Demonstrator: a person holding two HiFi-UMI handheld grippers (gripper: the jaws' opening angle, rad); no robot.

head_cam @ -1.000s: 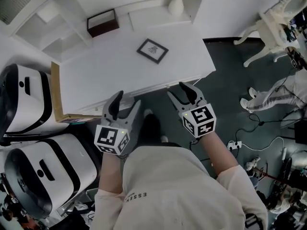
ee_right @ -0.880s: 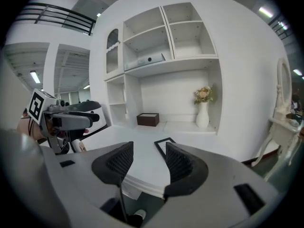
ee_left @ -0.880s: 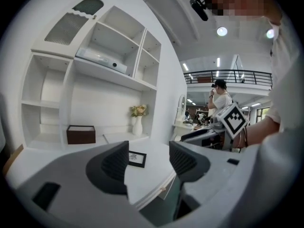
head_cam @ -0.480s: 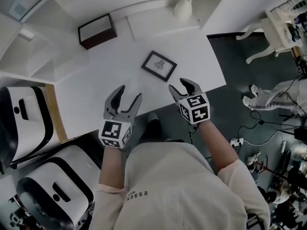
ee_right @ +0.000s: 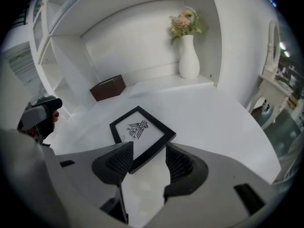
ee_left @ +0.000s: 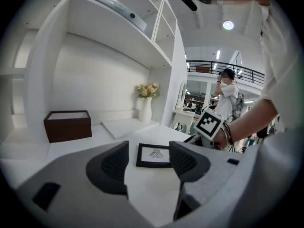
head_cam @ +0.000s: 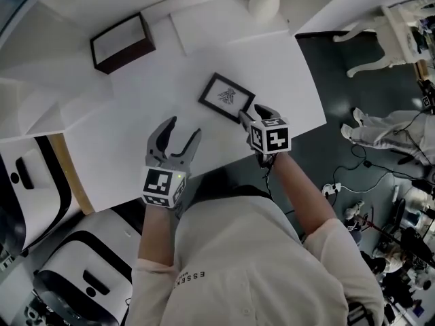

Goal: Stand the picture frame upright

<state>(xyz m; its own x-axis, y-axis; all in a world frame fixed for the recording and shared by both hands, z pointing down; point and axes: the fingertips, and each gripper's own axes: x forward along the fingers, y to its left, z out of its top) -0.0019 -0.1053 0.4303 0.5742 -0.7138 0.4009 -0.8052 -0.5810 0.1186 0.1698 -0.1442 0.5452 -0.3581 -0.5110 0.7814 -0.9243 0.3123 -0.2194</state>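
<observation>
One frame, thin black rim, four sharp corners, lies flat on smooth white surface. Right gripper wide apart, frame corner between jaws, not pinched. Left gripper wide apart, empty. One brown box, one white vase.

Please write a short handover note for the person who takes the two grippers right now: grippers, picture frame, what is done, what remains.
Left gripper: open, empty, over the white table, short of the picture frame.
Right gripper: open, jaws either side of the frame's near corner, not closed on it.
Frame: lying flat, face up, on the table.
Done: approach only.
Left to do: probably close the right gripper on the frame, tilt it up, stand it upright.
</observation>
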